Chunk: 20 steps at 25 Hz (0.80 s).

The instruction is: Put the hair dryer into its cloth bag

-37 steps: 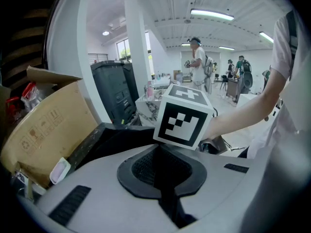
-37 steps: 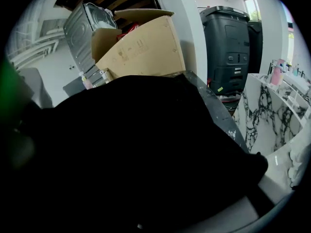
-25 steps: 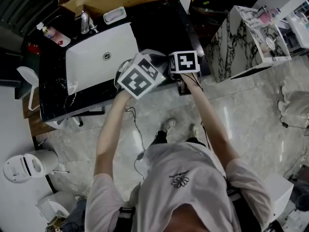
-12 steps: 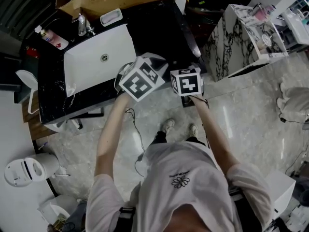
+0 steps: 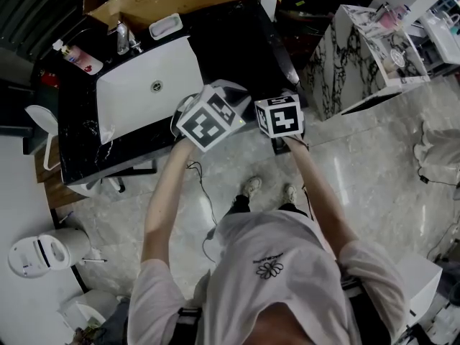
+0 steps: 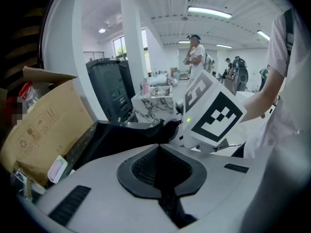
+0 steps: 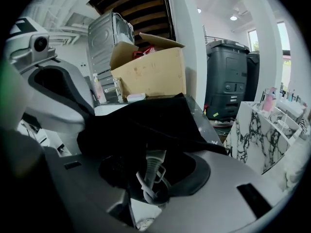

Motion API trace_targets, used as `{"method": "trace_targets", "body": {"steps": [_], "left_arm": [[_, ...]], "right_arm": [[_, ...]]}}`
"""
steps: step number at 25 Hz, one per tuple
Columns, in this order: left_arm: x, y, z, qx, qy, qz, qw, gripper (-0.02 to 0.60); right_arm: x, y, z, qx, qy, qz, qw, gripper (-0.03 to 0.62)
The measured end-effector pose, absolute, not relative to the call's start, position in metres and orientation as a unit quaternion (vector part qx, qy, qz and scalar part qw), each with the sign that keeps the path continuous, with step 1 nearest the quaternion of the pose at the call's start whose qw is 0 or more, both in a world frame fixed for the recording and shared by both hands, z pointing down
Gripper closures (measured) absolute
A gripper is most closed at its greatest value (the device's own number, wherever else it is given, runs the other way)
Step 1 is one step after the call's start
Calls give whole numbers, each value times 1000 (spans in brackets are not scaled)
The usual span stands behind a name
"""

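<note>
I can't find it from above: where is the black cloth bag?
In the right gripper view the cloth bag fills the centre, in front of the cardboard box and left of the dark bin.

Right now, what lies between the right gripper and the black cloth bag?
A grey cord stands between the right gripper's jaws, which have just been closing. The black cloth bag lies right behind it. The right gripper view shows this.

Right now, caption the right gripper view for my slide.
Grey power cord hanging from under the black cloth bag, cardboard box and black bin behind.
</note>
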<state>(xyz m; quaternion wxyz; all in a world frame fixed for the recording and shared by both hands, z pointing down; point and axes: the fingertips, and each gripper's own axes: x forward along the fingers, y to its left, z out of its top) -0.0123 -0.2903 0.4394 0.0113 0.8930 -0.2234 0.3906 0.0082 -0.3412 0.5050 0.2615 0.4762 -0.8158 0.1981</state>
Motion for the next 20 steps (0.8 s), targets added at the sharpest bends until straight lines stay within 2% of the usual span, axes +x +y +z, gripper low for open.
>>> {"method": "trace_targets", "body": {"steps": [14, 20], "left_arm": [[-17, -295, 436, 894, -223, 389, 15, 563], [-12, -297, 447, 890, -220, 398, 15, 563]], "right_arm": [[-5, -377, 497, 477, -828, 184, 228, 432], [11, -364, 480, 487, -831, 173, 204, 454]]}}
